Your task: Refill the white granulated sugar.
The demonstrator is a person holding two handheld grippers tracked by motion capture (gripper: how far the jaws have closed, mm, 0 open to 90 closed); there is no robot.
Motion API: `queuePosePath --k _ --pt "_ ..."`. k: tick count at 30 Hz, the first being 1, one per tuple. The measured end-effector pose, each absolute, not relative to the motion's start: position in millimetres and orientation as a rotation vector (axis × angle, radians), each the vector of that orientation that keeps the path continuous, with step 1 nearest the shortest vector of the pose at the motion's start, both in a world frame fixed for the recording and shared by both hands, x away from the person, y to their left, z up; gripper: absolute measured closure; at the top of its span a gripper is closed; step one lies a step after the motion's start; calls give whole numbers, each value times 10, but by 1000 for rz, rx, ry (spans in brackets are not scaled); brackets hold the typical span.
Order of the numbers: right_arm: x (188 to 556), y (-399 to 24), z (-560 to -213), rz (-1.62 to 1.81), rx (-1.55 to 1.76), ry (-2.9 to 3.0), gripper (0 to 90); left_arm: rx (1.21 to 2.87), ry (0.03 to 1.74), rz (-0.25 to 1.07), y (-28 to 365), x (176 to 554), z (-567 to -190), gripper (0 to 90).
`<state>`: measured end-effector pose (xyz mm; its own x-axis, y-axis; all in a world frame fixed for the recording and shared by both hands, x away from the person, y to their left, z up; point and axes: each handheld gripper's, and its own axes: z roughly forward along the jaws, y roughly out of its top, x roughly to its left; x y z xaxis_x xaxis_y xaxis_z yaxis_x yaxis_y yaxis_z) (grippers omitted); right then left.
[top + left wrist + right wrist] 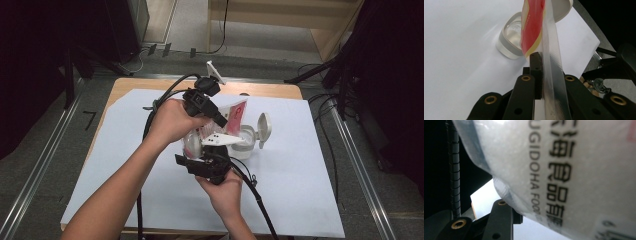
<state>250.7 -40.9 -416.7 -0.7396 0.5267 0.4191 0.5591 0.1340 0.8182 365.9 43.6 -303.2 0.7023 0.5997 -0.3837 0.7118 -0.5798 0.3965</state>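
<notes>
A plastic bag of white granules (234, 116), red-printed near its top, is held tilted over a clear container (245, 145) whose flip lid (263, 130) stands open. My left gripper (221, 120) is shut on the bag's clear sealed edge (550, 47), with the container (509, 41) below it. My right gripper (212, 149) grips the bag's lower body from the near side. In the right gripper view the bag (574, 170) bulges across the jaws, pressing on the one visible finger (501, 216); the other is hidden behind it.
A white sheet (300, 190) covers most of the wooden table (125, 86). Black cables (257, 197) trail from both grippers across the sheet. Dark stands and floor rails flank the table on both sides.
</notes>
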Motion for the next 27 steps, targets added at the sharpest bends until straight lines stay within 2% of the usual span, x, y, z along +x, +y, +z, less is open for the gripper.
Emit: queuePosePath --k 27 --pt "2513 -472 -4247 -1784 -1160 -2304 622 2361 974 -253 345 3606 -3047 864"
